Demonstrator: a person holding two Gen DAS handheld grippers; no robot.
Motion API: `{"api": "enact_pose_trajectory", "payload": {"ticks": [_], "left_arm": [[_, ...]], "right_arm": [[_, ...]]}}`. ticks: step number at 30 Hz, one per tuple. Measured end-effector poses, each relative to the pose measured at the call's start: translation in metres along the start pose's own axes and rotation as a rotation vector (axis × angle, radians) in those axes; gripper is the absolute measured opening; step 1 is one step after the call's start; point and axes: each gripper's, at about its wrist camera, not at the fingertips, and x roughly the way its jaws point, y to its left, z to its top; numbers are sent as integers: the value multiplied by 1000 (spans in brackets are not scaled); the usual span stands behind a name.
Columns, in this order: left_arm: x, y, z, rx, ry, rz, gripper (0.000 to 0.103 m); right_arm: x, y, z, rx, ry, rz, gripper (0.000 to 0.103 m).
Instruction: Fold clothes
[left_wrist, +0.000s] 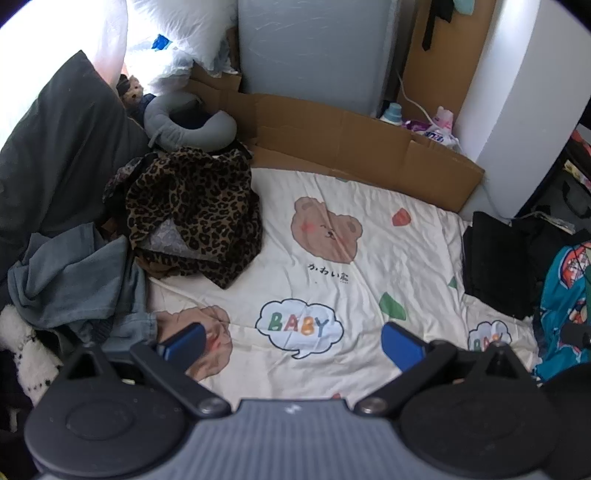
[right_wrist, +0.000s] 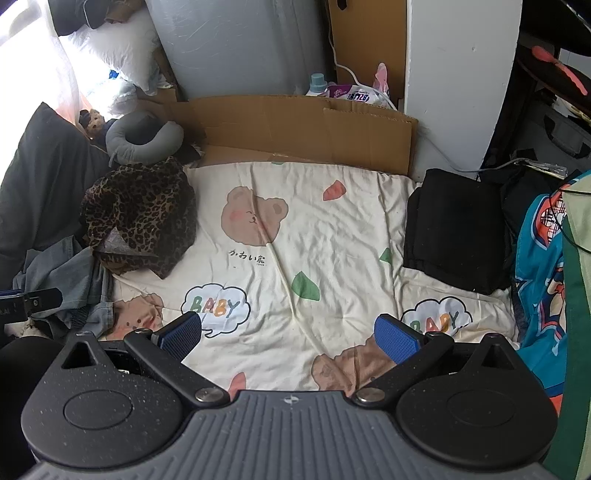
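I find both sets of tongs held above the bed, each with its blue pads spread wide apart and nothing between them. The left tongs (left_wrist: 293, 341) sit over the cream bear-print sheet (left_wrist: 332, 258), near the printed "BABY" cloud. The clothes to be folded lie to their left: a leopard-print garment (left_wrist: 192, 214) is heaped ahead and to the left, well apart from the pads, and a crumpled denim garment (left_wrist: 74, 280) lies nearer, its hem just beside the left pad (left_wrist: 184, 339) without, as far as I can tell, touching it. The right tongs (right_wrist: 291, 338) hover over the same sheet, with bare fabric beneath them. From this view I note a folded black garment (right_wrist: 454, 229) lying flat at the right edge of the sheet, ahead and to the right of the tongs and apart from them. A bright blue patterned cloth (right_wrist: 535, 280) hangs at the far right. Behind the sheet, flattened cardboard (right_wrist: 295, 125) stands against the wall. A grey neck pillow (right_wrist: 144, 138) rests just behind the leopard heap, and a dark pillow (left_wrist: 62, 155) fills the left side. The middle of the sheet between the heaps is open, and nothing blocks either set of tongs.
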Motion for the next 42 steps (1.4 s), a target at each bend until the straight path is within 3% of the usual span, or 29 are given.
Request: {"api": "enact_pose_trajectory", "payload": {"ticks": [16, 29, 42], "left_arm": [[-9, 13, -3, 14, -14, -24, 99], [-12, 35, -9, -57, -38, -73, 97], [-14, 24, -13, -21, -69, -36, 97]], "right_arm": [[-3, -1, 1, 0, -2, -14, 103], [-6, -14, -3, 8, -1, 19, 103], [-5, -15, -3, 7, 6, 23, 103]]}}
